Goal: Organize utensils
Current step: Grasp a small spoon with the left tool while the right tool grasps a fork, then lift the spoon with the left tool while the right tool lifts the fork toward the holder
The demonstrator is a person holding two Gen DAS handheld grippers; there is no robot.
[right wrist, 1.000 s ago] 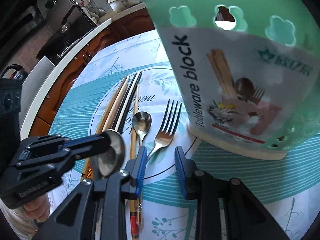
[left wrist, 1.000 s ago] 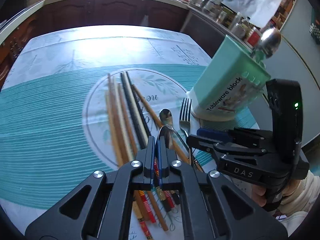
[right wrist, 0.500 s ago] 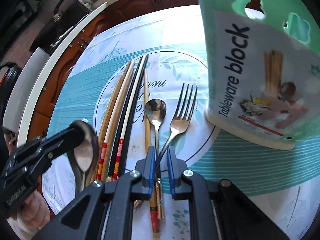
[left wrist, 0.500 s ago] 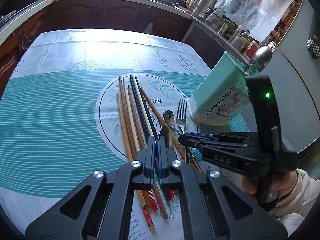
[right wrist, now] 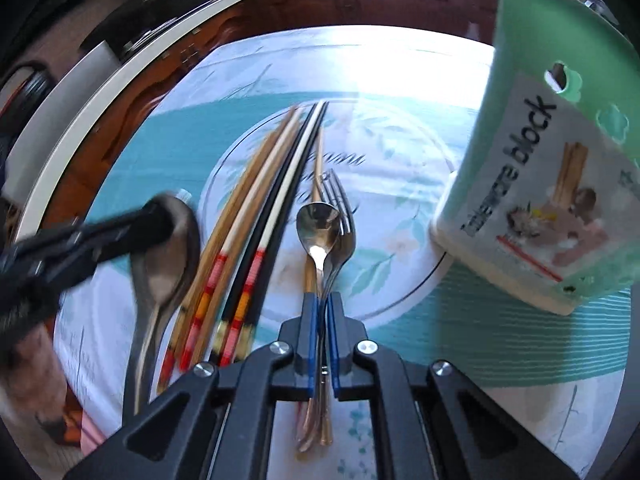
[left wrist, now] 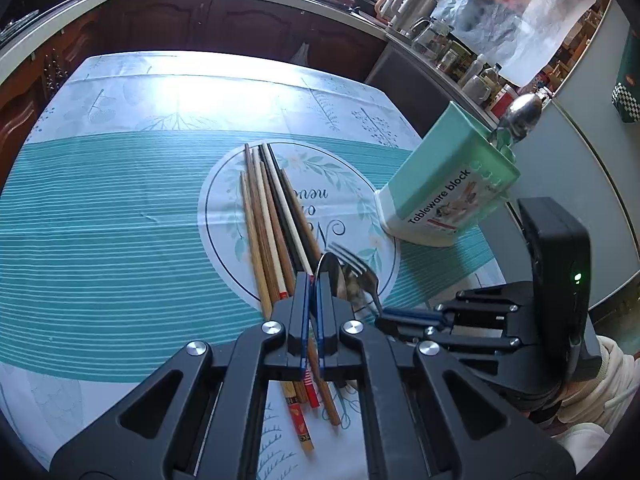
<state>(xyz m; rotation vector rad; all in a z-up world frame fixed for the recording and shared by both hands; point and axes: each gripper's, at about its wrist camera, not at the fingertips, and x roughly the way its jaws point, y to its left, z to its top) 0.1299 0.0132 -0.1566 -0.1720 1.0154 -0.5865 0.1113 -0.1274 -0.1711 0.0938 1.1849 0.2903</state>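
1. Pinched in right gripper [right wrist: 322, 320], jaws pressed together: handles of a small shiny steel spoon [right wrist: 318, 228] + a four-tined steel fork [right wrist: 340, 200], stacked, bowl over tines. Hard to tell whether a thin gold stick is caught in there too.
2. Long axis of both running 6-to-12 o'clock, straight out along the fingers, heads fwd.
3. Clamped in left gripper [left wrist: 314, 284], fingers closed on it: a large dull steel spoon [left wrist: 328, 276], bowl fwd at 12.
4. Target, prob.: mint-green plastic utensil holder [right wrist: 540, 160] w/ "Tableware block" label, at approx 2 o'clock from right gripper, near; also at 2 from left gripper but well apart. Right side nearer, so likely first to drop.
5. Already standing in holder's far corner: another round-bowled steel spoon [left wrist: 522, 114].
6. Lying at 11-to-12 o'clock on teal-striped tablecloth [left wrist: 100, 220]: bundle of wood and black chopsticks [left wrist: 272, 216], roughly parallel, red-banded ends toward the grippers.
7. Nothing seen btwn right gripper + holder; need to lift above the rim and tip heads up or down before entry. Risk: fork sliding off spoon in a shared pinch.
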